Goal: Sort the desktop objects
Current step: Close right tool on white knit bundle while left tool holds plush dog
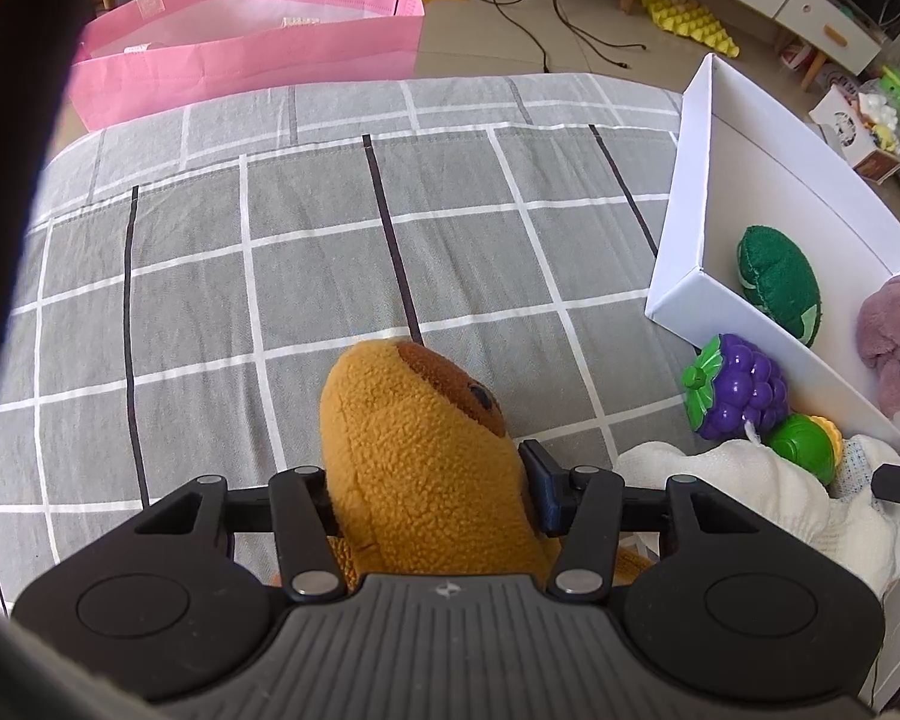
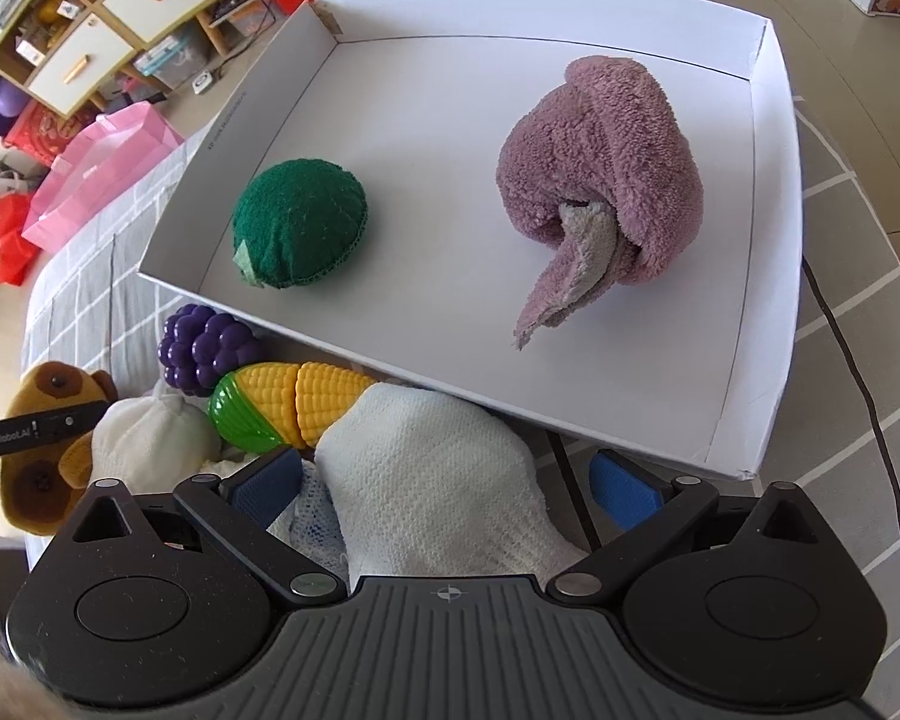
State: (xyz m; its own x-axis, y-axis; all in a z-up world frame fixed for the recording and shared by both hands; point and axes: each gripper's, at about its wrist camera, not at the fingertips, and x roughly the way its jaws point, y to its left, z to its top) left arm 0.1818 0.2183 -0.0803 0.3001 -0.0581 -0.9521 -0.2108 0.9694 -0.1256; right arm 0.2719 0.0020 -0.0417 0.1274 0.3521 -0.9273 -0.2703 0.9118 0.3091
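My left gripper (image 1: 429, 489) is shut on a brown plush toy (image 1: 414, 432), whose head sticks up between the pads above the grey checked cloth (image 1: 270, 252). In the right wrist view the plush (image 2: 36, 474) lies at the lower left. My right gripper (image 2: 444, 486) stands open, its blue pads (image 2: 267, 483) wide apart on either side of a white knitted cloth (image 2: 432, 480) without pressing it. A toy corn cob (image 2: 294, 405) and purple toy grapes (image 2: 207, 342) lie against the near wall of the white box (image 2: 438, 138). Inside the box are a green felt toy (image 2: 300, 228) and a mauve towel (image 2: 606, 180).
A pink bag (image 1: 246, 48) stands beyond the table's far edge. The white box (image 1: 750, 168) takes up the table's right side. A black cable (image 2: 870, 420) runs along the box's right. Shelves and boxes fill the floor behind.
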